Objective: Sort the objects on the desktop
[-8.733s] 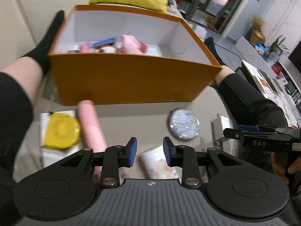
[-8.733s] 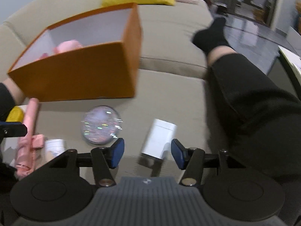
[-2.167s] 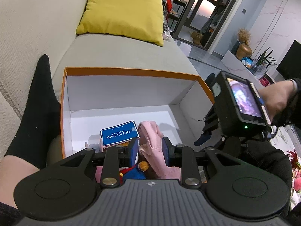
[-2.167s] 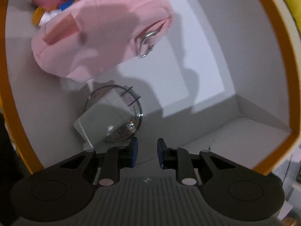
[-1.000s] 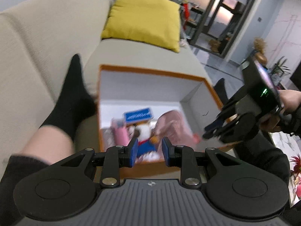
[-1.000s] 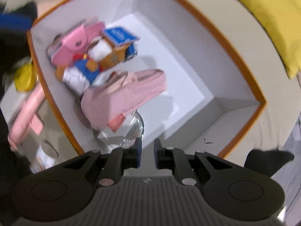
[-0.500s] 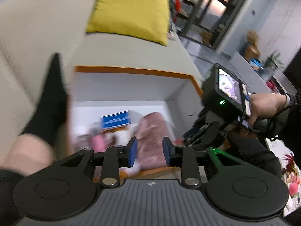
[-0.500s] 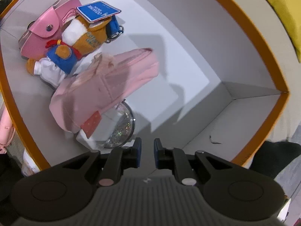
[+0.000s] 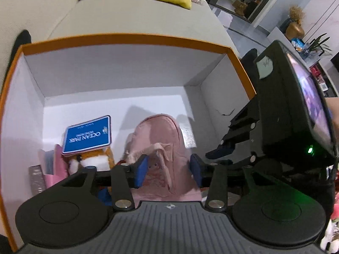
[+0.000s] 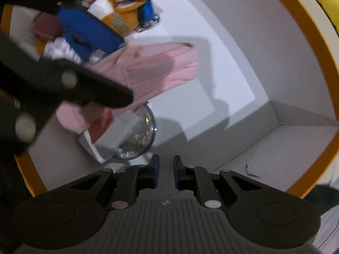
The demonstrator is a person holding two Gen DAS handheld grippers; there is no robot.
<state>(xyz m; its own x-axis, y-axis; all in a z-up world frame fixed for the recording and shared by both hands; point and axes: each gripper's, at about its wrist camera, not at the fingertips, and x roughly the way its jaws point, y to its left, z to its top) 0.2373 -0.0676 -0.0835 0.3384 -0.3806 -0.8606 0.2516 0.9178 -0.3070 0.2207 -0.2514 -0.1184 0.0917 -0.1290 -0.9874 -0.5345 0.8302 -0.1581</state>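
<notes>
Left gripper over pink pouch in orange box
Jaws part-open, just widening, straddling the pouch ungripped; right gripper near-shut, empty. Lower squarely, close on the pouch's middle.

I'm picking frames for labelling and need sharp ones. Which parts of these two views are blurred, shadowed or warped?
Left wrist view: mostly sharp; fisheye bows the orange box rim, and a soft shadow falls behind the pink pouch. Right wrist view: the left gripper crossing the upper left is motion-blurred, and dark shadows lie on the box floor; the glitter disc stays fairly clear.
</notes>
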